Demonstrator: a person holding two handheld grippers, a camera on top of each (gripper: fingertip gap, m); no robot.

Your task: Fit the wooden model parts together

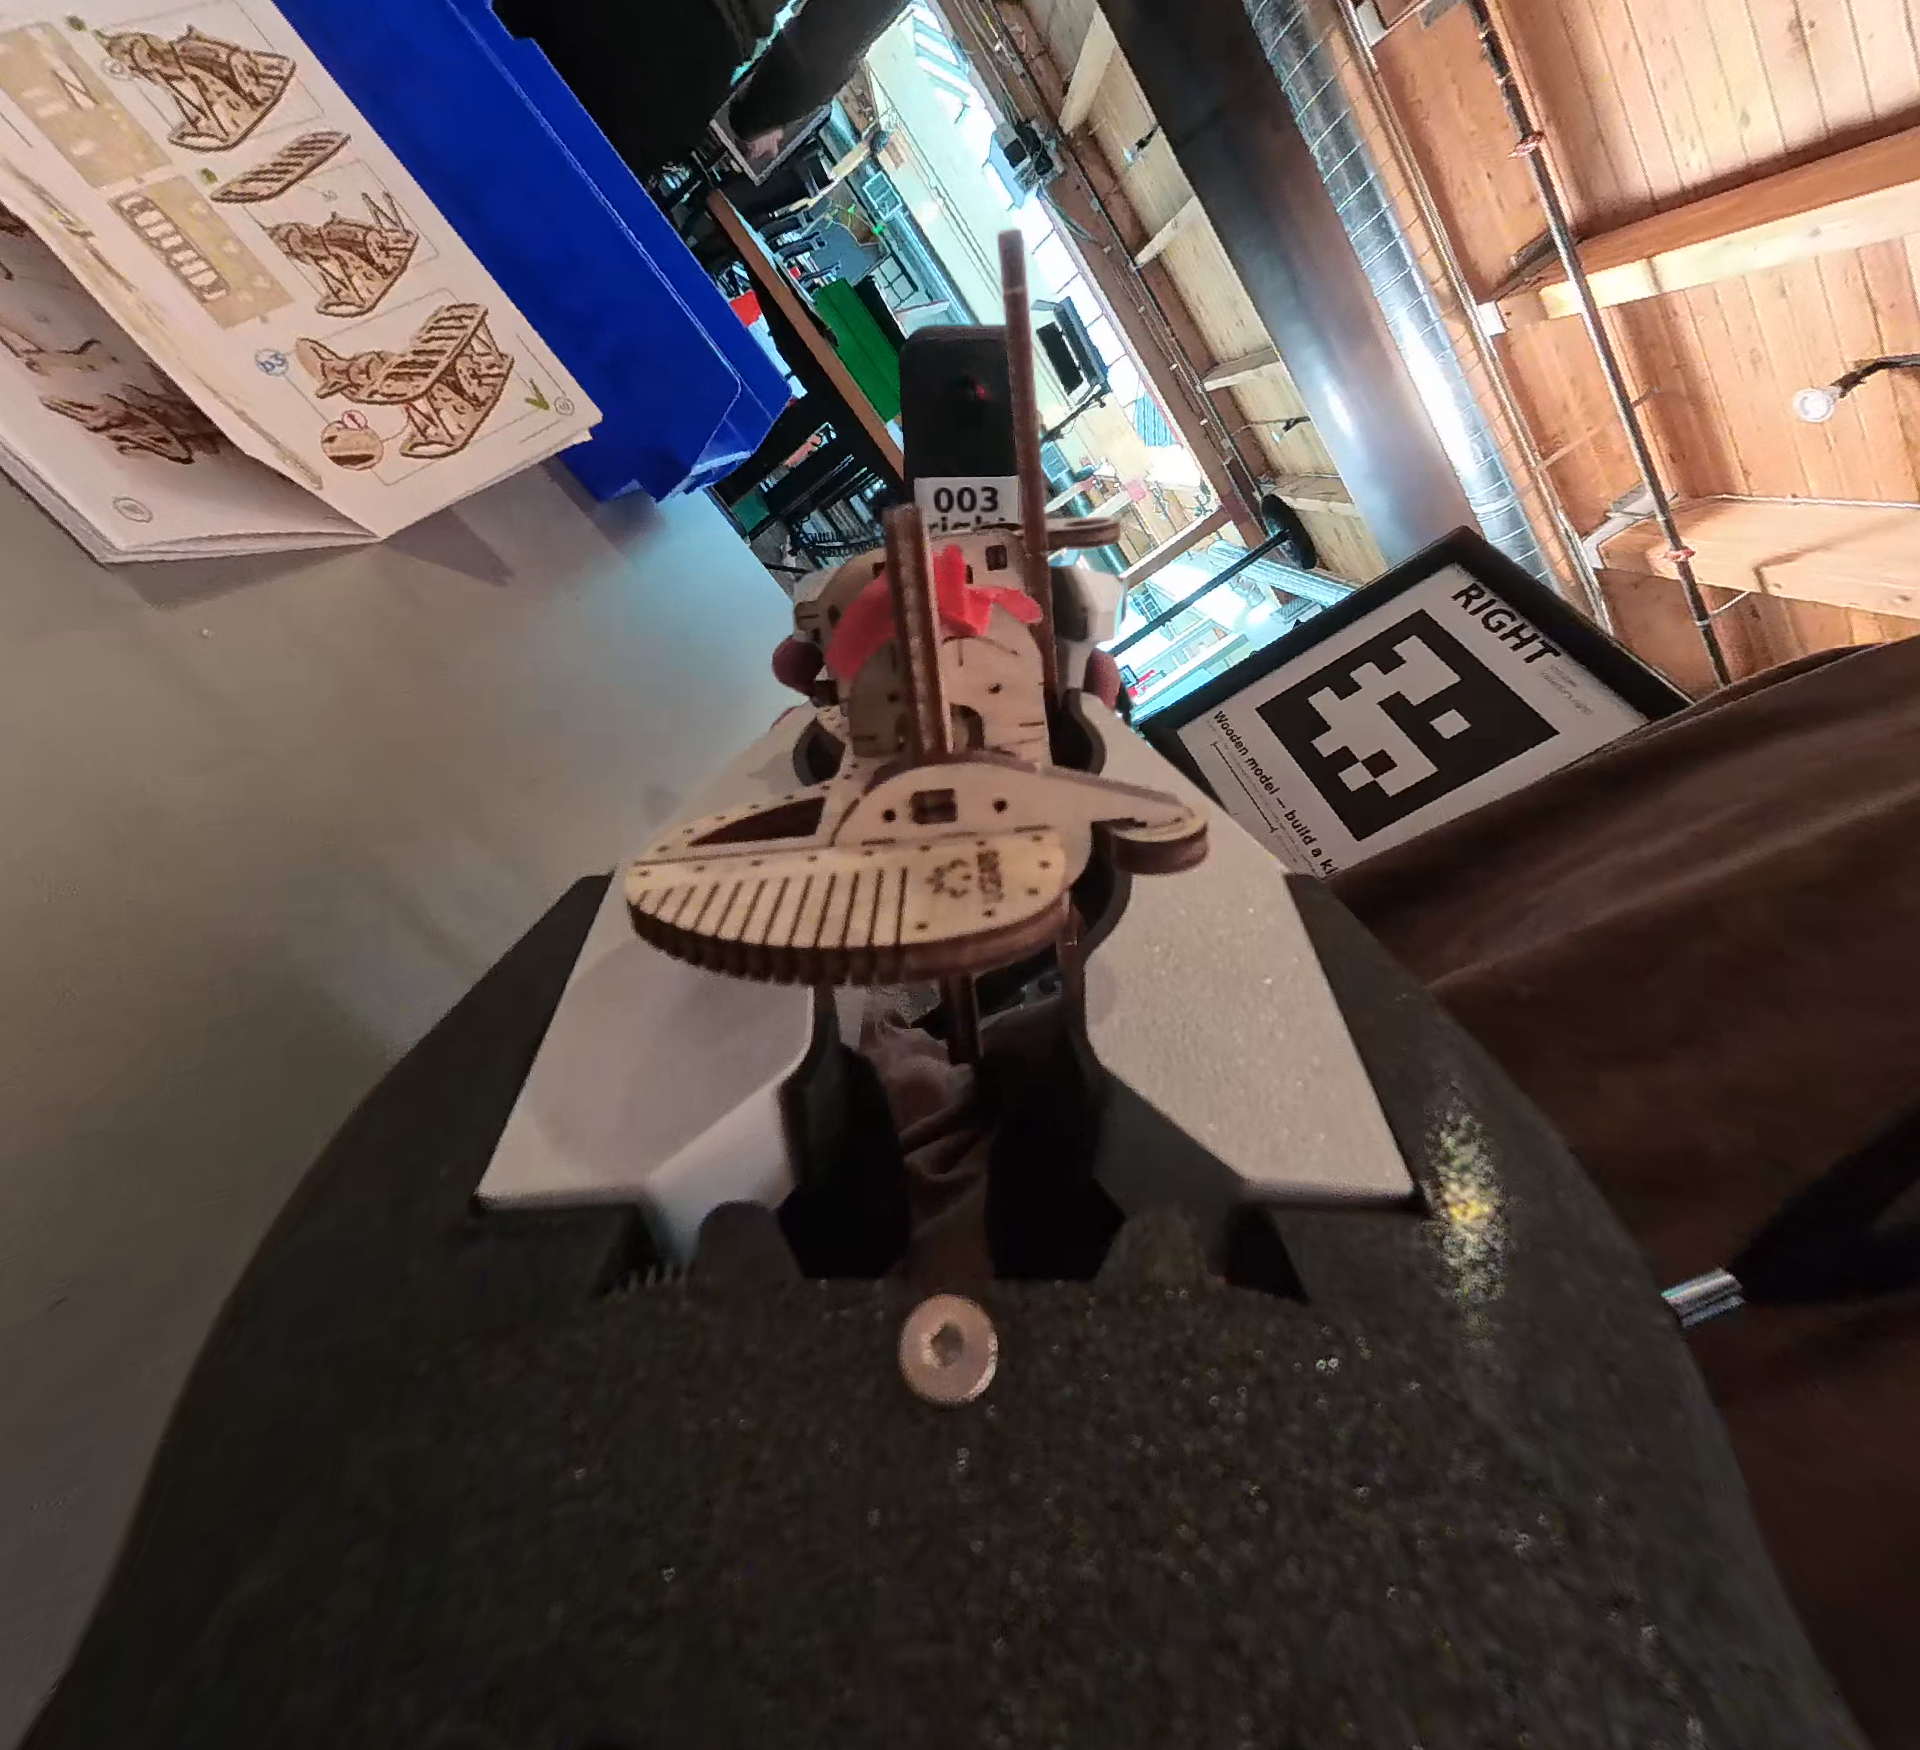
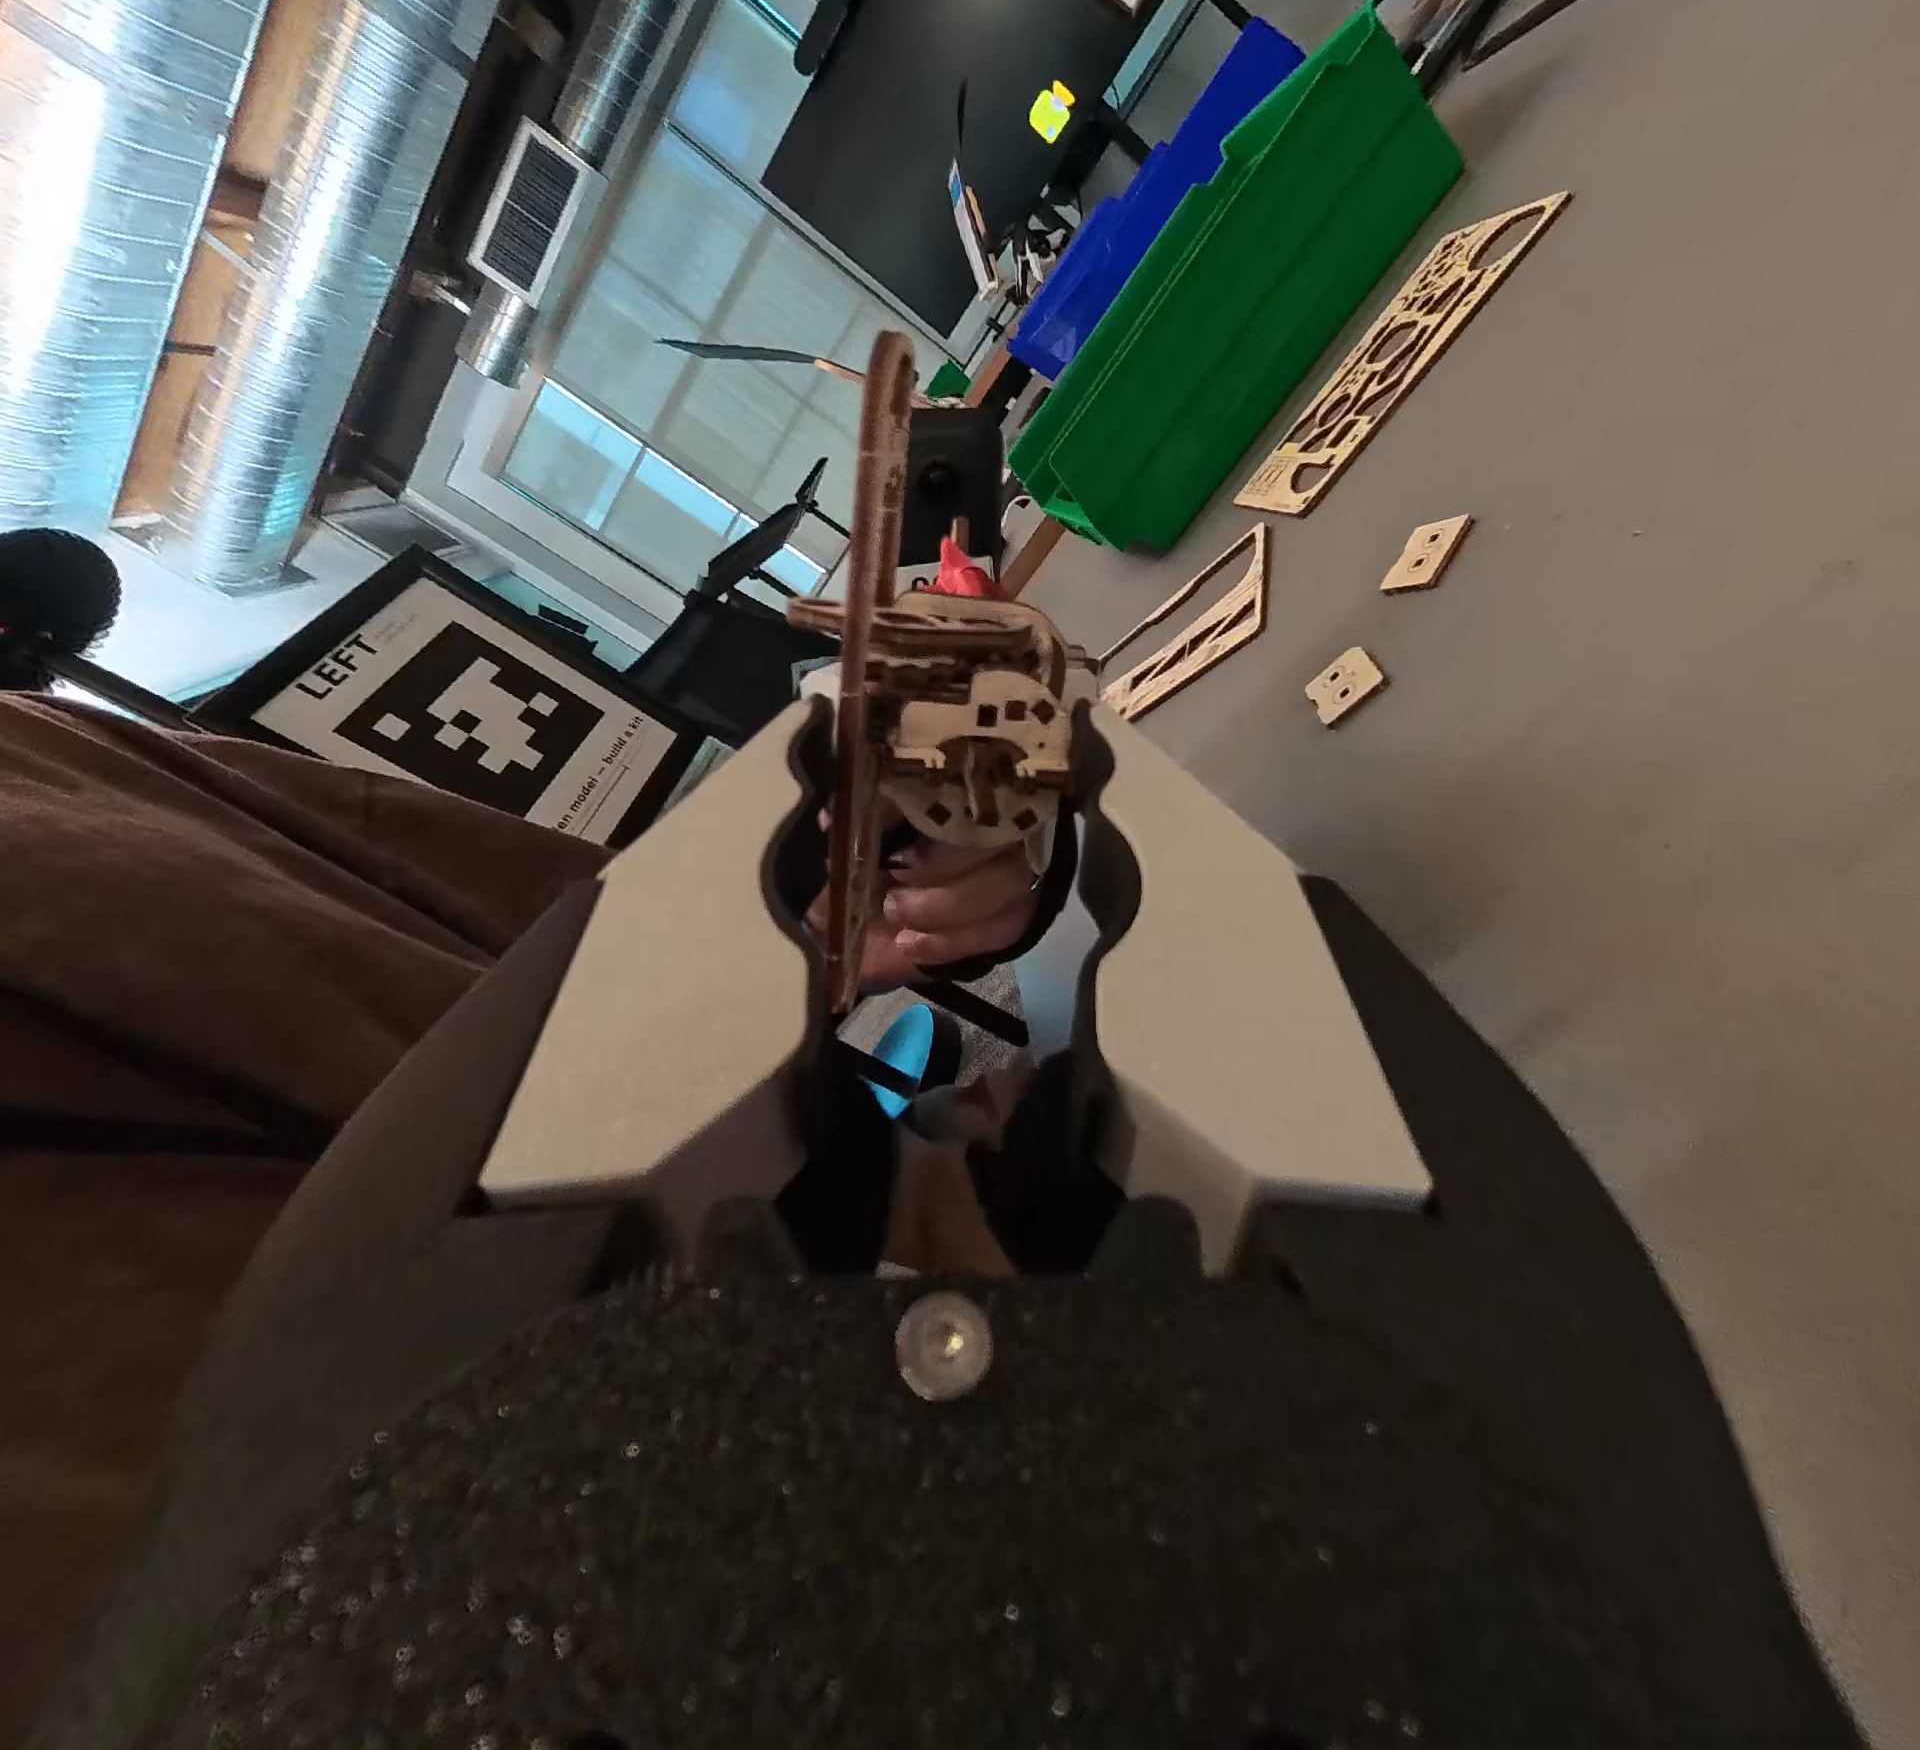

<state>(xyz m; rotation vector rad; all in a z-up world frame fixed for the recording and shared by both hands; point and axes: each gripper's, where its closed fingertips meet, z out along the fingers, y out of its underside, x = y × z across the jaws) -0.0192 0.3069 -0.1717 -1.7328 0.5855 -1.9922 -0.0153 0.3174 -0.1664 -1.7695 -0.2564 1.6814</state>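
A small wooden plane model (image 1: 935,692) with a red propeller (image 1: 971,604) is held in the air between both grippers. In the left wrist view its flat tail piece (image 1: 894,869) lies over my fingers, and its wings show edge-on as dark strips. My left gripper (image 1: 945,734) is shut on the tail end. In the right wrist view my right gripper (image 2: 948,713) is shut on the model's body (image 2: 977,724). One wing (image 2: 868,620) stands edge-on by the left finger. The two grippers face each other.
An open instruction booklet (image 1: 260,246) and a blue bin (image 1: 468,142) lie on the grey table. A green bin (image 2: 1247,329), punched-out wooden sheets (image 2: 1403,350) and small wooden pieces (image 2: 1425,552) lie further along. Framed marker cards (image 1: 1403,724) and a brown sleeve (image 1: 1610,921) are close by. Both grippers' tips are close together, under 4 cm apart.
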